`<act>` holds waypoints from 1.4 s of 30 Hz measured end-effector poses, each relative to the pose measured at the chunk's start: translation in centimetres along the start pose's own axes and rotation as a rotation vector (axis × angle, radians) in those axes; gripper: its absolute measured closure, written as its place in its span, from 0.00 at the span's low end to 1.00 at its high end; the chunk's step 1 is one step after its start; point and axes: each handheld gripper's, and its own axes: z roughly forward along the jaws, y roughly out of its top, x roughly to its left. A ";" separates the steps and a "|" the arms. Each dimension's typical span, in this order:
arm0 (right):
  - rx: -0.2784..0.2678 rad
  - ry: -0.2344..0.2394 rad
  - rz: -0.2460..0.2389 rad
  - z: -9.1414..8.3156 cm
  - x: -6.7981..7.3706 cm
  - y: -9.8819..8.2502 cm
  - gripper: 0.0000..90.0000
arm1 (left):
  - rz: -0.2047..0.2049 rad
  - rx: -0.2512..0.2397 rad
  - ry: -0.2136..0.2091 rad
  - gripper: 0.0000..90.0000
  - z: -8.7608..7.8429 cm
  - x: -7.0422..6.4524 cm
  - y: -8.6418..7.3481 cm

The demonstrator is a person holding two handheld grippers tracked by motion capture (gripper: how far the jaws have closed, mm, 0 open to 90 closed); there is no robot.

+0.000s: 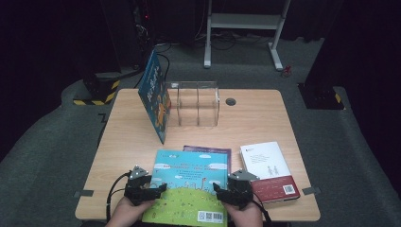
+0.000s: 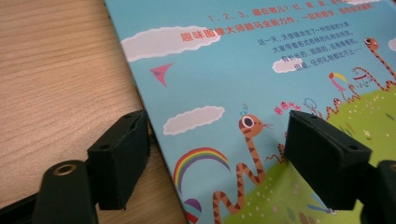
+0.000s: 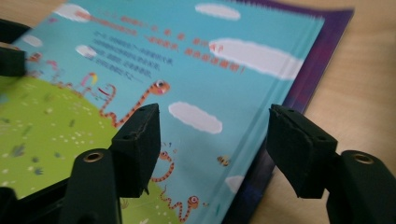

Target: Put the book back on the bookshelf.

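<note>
Blue picture book (image 1: 189, 187), Chinese text, barcode

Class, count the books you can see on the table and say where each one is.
4: a blue book leaning on the clear rack, a picture book at the front, a purple book beneath it, a white-and-red book to the right. No others visible.

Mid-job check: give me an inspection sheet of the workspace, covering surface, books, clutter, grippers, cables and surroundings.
Surface: wooden table, round grommet hole.
Job's things: blue picture book flat at near edge, on a purple book.
Clutter: white-and-red book; clear divider rack; blue book leaning on it.
Grippers: left gripper and right gripper open, each astride a side edge of the picture book.
Cables: black, trailing from left gripper.
Surroundings: dark room, grey carpet, white desk frame.
</note>
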 end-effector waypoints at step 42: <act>-0.004 -0.009 0.233 0.4 -1.2 -2.0 0.30 | 0.030 0.047 -0.018 0.18 0.9 -1.9 0.7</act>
